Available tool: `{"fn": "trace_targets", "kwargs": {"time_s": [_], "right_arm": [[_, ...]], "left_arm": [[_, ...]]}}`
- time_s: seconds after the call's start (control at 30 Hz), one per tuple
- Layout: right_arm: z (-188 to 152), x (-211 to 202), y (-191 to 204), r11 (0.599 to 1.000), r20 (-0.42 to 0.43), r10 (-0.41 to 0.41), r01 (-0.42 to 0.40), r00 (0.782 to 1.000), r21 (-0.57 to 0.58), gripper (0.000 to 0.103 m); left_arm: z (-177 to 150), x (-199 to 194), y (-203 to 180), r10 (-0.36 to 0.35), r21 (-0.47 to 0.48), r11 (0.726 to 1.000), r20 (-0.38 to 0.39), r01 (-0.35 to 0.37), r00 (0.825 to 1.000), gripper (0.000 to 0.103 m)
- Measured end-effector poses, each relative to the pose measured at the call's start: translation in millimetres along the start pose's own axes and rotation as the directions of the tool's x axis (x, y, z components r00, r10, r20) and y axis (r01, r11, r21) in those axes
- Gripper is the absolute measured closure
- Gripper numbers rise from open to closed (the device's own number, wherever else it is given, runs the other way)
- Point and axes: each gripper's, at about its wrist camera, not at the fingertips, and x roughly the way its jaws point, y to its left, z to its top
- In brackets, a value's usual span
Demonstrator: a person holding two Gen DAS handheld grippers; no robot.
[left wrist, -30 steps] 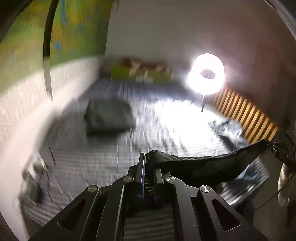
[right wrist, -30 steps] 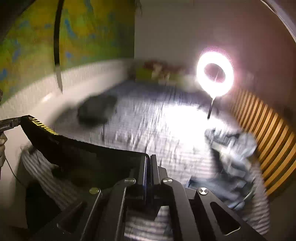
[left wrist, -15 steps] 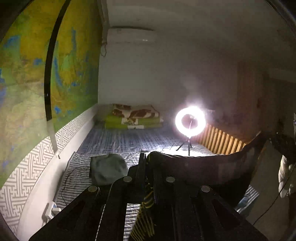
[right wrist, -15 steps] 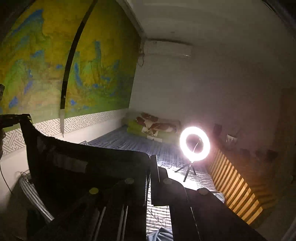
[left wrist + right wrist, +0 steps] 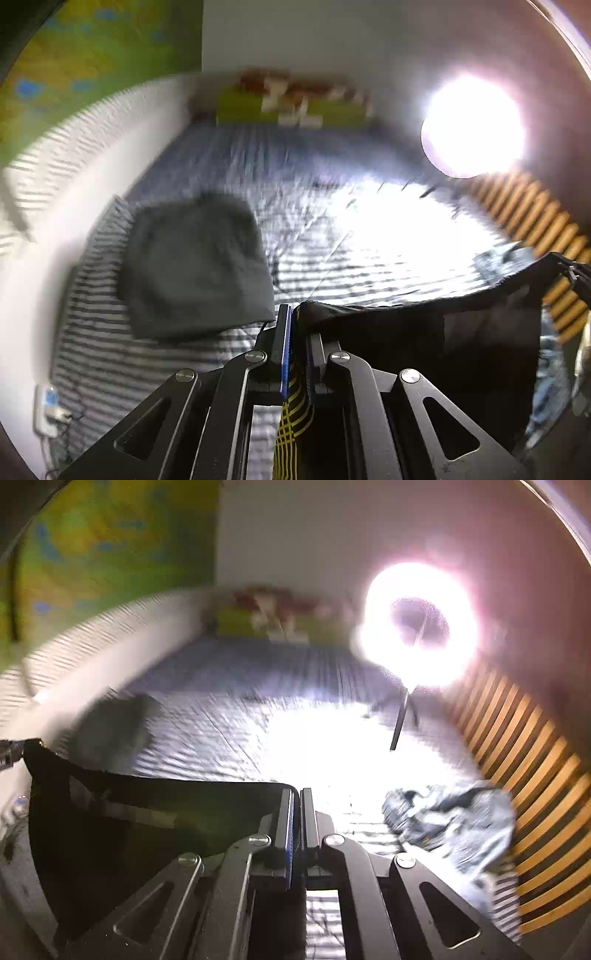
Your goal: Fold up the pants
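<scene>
Our left gripper (image 5: 297, 325) is clamped on one corner of the black pants (image 5: 424, 336), its two fingers pressed together with dark cloth and a strip of yellow-checked lining pinched between them. From that corner the waistband runs to the right, stretched in a shallow sag above the striped bedsheet (image 5: 369, 258), and the rest of the garment hangs below the band on the right of the claw. To the left of the claw we see a folded grey garment (image 5: 195, 262) lying flat on the sheet near the wall. Our right gripper (image 5: 297, 805) is likewise closed tight on the opposite corner of the pants (image 5: 147, 823), so here the cloth spreads away to the left of the claw and droops below the taut edge. Right of this claw a crumpled pile of denim clothes (image 5: 454, 823) sits on the bed, close to the wooden slats (image 5: 528, 775), with a glaring ring light (image 5: 417, 627) standing beyond it.
</scene>
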Motion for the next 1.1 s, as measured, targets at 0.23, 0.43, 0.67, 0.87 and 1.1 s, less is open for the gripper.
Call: {"fn": "trace_targets", "kwargs": {"time_s": [0.23,0.43,0.67,0.87,1.1], "right_arm": [[-43,188,-26,0.995,-0.224,-0.023,0.043,0.974,0.085,0.100],[-66,227,-42,0.979,-0.315,0.156,-0.104,0.936,0.176,0.086],[-70,193,-70,0.959,-0.190,0.244,-0.207,0.951,0.194,0.071],[-75,196,-65,0.957,-0.174,0.267,-0.240,0.948,0.164,0.071],[-79,215,-43,0.975,-0.198,0.222,-0.217,0.955,0.046,0.071]], "left_arm": [[-10,204,-28,0.076,0.044,0.997,-0.192,-0.069,0.978,0.097],[-29,246,-17,-0.061,-0.020,0.998,-0.280,0.057,0.958,0.062],[-26,194,16,-0.154,-0.031,0.988,-0.139,0.151,0.978,0.040],[-44,193,-18,-0.026,0.260,0.964,-0.125,0.058,0.992,0.038],[-48,231,-42,-0.007,0.352,0.934,-0.140,0.056,0.990,0.038]]}}
